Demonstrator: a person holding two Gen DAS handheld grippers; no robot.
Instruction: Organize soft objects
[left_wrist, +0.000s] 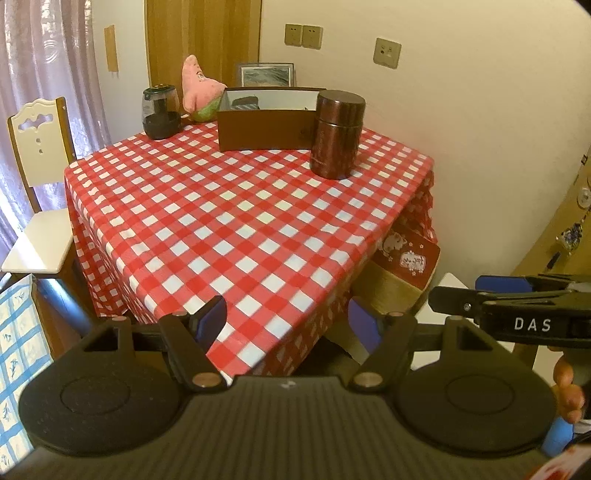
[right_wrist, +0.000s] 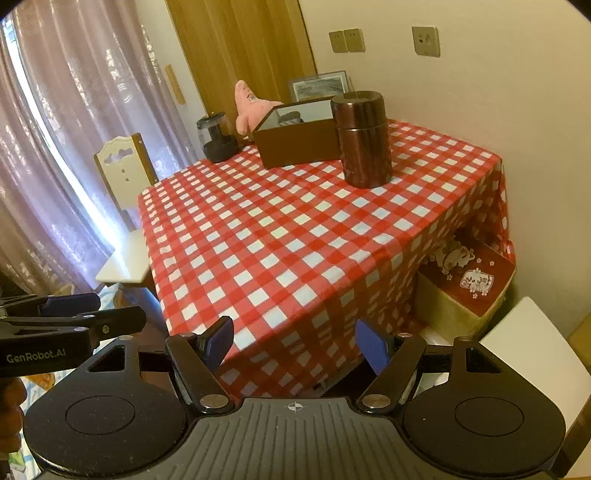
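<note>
Nearest the viewer, both hand-held grippers hover short of the table's near edge, side by side at about the same height. The left gripper (left_wrist: 286, 321) has its blue-padded fingers spread wide w/ nothing between them. The right gripper (right_wrist: 293, 343) is the same: fingers apart, empty.

Beyond them, a table w/ a red-and-white checked cloth (left_wrist: 236, 229) fills the mid-ground. Its near and middle stretch holds nothing. Toward the far right stands a tall brown metal canister (left_wrist: 338, 134), lid on. Just behind it, touching or nearly so, sits an open brown box (left_wrist: 264, 134) w/ something dark inside, too small to identify. Left of the box is a small dark glass jar (left_wrist: 160, 112).

At the far back corner, between jar and box, sits the pink star-shaped plush toy (left_wrist: 199, 86) w/ green at its base, upright, leaning near the box's left end. It's the only soft item clearly visible, approx. the whole table away from both grippers and slightly left of center in the left view.

Judgement: plush looks light, squashy, not fragile or slippery. It'll deform under a pinch, so grip a thick part, e.g. the pointed head or an arm, not loose fabric. Likely destination is the box beside it.
</note>
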